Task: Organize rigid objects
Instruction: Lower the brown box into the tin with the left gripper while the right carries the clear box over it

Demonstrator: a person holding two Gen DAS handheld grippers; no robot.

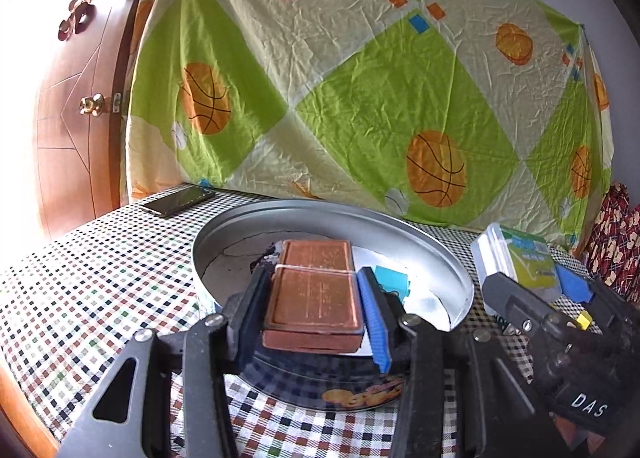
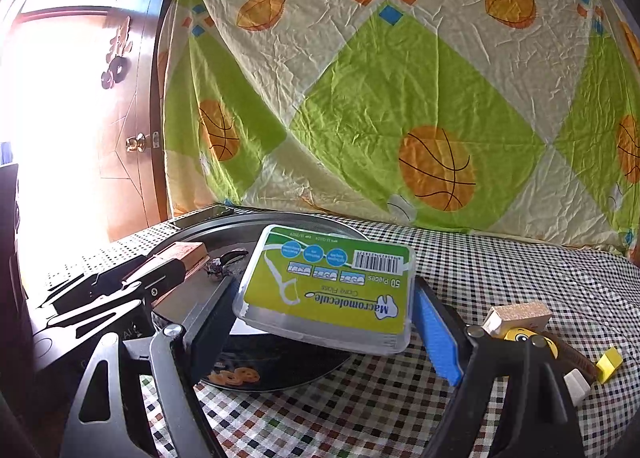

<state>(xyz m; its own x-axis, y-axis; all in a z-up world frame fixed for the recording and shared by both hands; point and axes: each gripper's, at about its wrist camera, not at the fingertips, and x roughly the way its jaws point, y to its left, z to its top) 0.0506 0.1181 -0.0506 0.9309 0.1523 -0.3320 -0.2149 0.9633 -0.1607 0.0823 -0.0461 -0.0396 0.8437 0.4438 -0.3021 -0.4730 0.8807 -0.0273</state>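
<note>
My left gripper [image 1: 314, 298] is shut on a copper-brown flat box [image 1: 314, 290] with a rubber band round it, held over the round metal tin [image 1: 440, 258]. A blue-and-white item [image 1: 394, 282] lies in the tin. My right gripper [image 2: 324, 306] is shut on a clear floss-pick box with a green label [image 2: 328, 286], held above the tin's right edge [image 2: 280, 374]. The right gripper with its box [image 1: 516, 258] shows at the right of the left wrist view; the left gripper with the brown box [image 2: 176, 258] shows at the left of the right wrist view.
The table has a checked cloth [image 2: 520, 278]. A phone [image 1: 176, 200] lies at the far left corner. Small items, a tan block [image 2: 516, 316], a yellow smiley piece [image 2: 520, 336] and a yellow eraser [image 2: 610, 364], lie at the right. A basketball-print sheet [image 1: 360, 78] hangs behind; a wooden door [image 1: 72, 98] stands left.
</note>
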